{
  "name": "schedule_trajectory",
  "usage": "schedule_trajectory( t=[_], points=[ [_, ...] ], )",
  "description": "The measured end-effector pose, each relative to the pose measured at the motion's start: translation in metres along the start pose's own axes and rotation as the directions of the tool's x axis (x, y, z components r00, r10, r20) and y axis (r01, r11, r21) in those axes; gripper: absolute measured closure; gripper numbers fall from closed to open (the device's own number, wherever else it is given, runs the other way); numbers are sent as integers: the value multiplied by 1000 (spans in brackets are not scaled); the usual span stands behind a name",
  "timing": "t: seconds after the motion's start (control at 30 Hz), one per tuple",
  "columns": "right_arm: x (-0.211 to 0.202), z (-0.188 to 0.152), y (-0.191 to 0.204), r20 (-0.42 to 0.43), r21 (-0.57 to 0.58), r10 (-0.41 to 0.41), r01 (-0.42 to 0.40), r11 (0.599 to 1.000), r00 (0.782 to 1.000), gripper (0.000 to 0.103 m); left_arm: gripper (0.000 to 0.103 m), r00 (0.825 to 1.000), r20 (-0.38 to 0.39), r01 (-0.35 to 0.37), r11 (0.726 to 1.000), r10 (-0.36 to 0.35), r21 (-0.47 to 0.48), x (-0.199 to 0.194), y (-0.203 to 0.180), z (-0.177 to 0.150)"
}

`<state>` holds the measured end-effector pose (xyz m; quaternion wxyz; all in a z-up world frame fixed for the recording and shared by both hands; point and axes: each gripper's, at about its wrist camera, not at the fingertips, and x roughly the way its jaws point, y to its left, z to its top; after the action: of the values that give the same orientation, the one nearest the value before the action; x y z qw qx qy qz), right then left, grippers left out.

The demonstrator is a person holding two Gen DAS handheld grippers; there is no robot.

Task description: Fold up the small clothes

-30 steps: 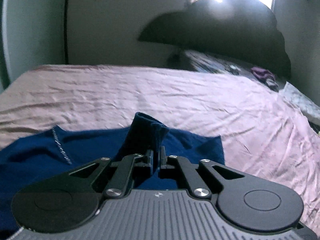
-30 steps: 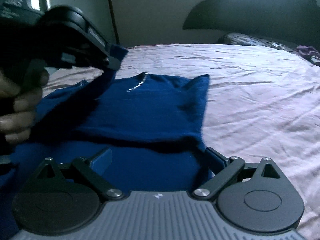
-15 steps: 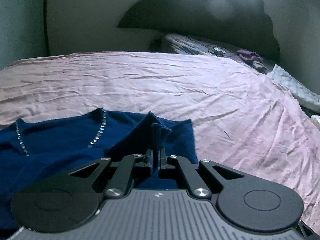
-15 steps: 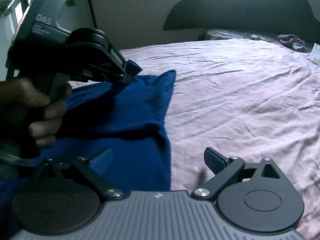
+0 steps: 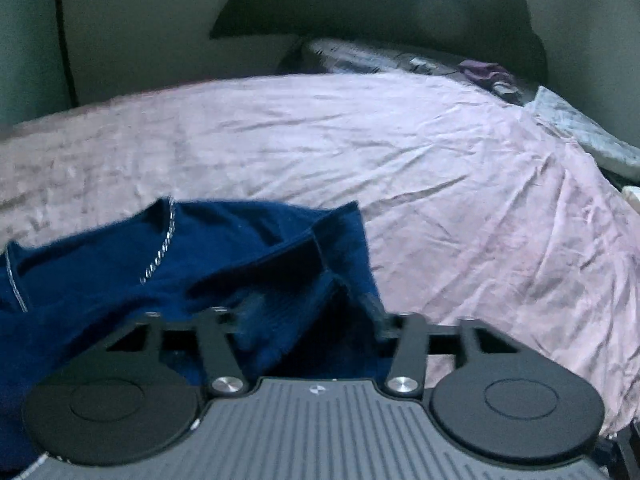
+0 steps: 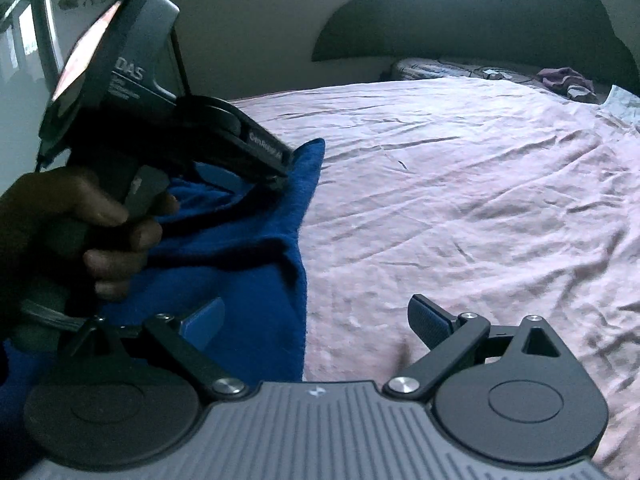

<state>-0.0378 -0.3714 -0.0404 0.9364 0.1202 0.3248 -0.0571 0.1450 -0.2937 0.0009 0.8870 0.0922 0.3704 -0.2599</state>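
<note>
Both wrist cameras sit low behind their grippers, tilted down across the bed (image 5: 440, 168) toward the headboard (image 6: 480, 20) at 12 o'clock. Each sits close over the blue top (image 5: 240, 256), shared; the right view's 9 o'clock catches the left gripper (image 6: 276, 172).

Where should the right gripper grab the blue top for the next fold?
Probably the blue top is best pinched at its straight right-hand edge. Come in low from the bare pink sheet side: that edge lies flat and exposed. The right gripper is open beside it.
</note>
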Motion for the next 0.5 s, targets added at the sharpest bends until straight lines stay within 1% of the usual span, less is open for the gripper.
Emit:
schedule_trajectory(
  t=[0.03,0.07,0.2,0.23,0.27,0.3,0.33,0.37,0.4,0.43,0.47,0.5],
  points=[
    [0,0,0,0,-3,-5,5,1000,1000,4,35,1000,9,7,1000,-7,13,-4,-1,0],
    [0,-1,-1,-1,-5,-10,10,1000,1000,4,33,1000,17,21,999,-21,26,-9,-3,1],
    [4,-1,1,-10,-8,-12,12,1000,1000,4,18,995,33,97,994,-99,47,-30,0,7],
    [4,0,2,-8,-14,-11,11,1000,1000,4,17,994,44,101,993,-104,56,-37,5,9],
    [4,3,3,-2,-21,-11,11,1000,1000,4,17,994,64,88,994,-92,61,-44,12,10],
    [3,5,5,9,-29,-13,14,999,1000,4,15,994,88,58,997,-63,59,-51,23,10],
    [3,9,7,24,-37,-14,15,999,1000,4,13,994,110,10,999,-15,45,-58,37,10],
    [3,14,9,37,-45,-8,10,999,999,4,13,991,124,-51,998,48,21,-64,54,9],
    [4,20,12,50,-54,6,-3,999,999,4,13,985,132,-112,994,112,-3,-68,70,6],
    [5,27,17,65,-66,29,-25,998,997,4,14,972,143,-182,983,184,-28,-73,89,2],
    [8,33,22,81,-79,55,-49,996,995,4,14,959,150,-237,970,241,-46,-76,104,-3],
    [12,40,29,96,-92,86,-77,993,992,4,14,941,151,-296,953,302,-61,-79,120,-10]
  ],
)
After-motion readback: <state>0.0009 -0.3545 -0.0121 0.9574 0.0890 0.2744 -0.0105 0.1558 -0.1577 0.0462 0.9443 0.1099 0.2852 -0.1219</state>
